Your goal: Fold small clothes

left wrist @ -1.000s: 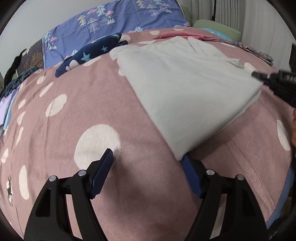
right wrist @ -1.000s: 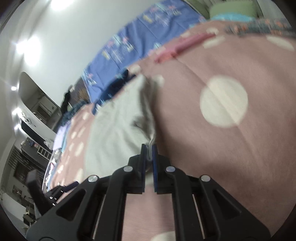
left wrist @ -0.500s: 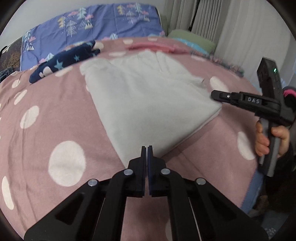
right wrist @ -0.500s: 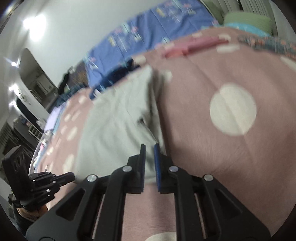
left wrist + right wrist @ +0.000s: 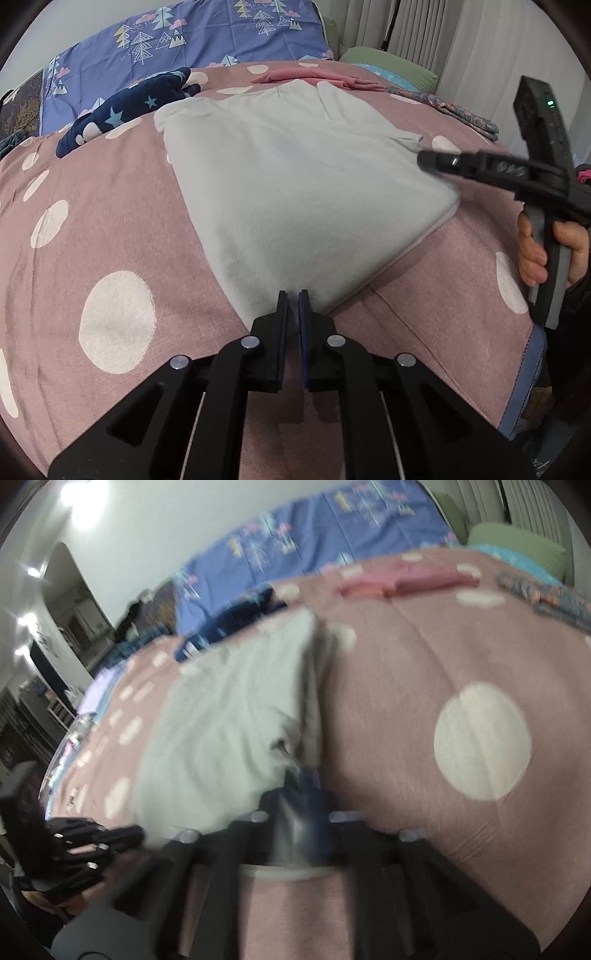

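A pale grey garment (image 5: 295, 184) lies flat on the pink dotted bedspread (image 5: 110, 229). My left gripper (image 5: 292, 299) is at its near corner. The jaws stand a narrow slit apart and are opening slightly, with the corner's cloth pinched between them. My right gripper (image 5: 423, 162), held by a hand (image 5: 532, 258), reaches over the garment's right edge by the sleeve. In the blurred right wrist view the right gripper (image 5: 304, 775) is closing on a fold of the garment (image 5: 221, 731). The left gripper (image 5: 125, 834) shows at the lower left.
A navy star-print garment (image 5: 125, 107) lies at the back left, with a pink garment (image 5: 314, 75) behind the grey one. A floral cloth (image 5: 461, 114) lies at the back right. The bed's edge (image 5: 524, 387) drops off at the right, and curtains (image 5: 461, 37) hang beyond.
My left jaws went from wide open to closed on the garment's near corner. The right gripper rolled and shifted, and its jaws parted slightly, then came together on the cloth edge.
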Demonstrator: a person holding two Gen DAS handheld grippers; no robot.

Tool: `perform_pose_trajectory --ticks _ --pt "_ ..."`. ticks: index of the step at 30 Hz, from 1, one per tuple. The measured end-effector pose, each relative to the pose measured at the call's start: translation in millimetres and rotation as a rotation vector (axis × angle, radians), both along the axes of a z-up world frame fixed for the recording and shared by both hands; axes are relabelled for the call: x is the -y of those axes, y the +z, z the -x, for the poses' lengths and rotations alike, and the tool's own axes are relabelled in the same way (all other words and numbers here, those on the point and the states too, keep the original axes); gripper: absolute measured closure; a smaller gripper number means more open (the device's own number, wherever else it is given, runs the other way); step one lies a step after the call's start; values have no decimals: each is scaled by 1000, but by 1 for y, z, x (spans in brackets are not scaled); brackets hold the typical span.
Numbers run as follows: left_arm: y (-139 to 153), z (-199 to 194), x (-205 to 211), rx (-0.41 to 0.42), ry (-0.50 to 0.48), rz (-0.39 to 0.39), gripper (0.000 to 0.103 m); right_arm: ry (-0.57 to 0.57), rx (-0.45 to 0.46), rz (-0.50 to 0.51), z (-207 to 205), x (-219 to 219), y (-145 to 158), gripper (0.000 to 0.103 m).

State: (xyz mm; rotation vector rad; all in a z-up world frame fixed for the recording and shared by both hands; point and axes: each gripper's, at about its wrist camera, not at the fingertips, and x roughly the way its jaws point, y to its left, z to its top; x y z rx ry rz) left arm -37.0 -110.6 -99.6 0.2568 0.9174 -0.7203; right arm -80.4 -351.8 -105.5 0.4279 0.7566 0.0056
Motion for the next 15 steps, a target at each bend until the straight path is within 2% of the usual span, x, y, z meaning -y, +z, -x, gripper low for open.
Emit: perform_pose_trajectory --ticks 2,4,8,12,15 --pt "0 1 -1 -1 -5 -2 96 -22 19 -68 10 8 3 101" --pt "0 2 -3 0 -14 -7 96 -24 16 -80 15 9 7 101" --pt "0 -2 -7 -14 -30 -8 96 -13 -59 -74 5 11 -12 101" --pt "6 0 -10 -16 -36 -8 96 -5 -17 0 10 5 8 98" --pt "22 1 -11 -2 -62 47 96 31 60 9 16 -1 24 96"
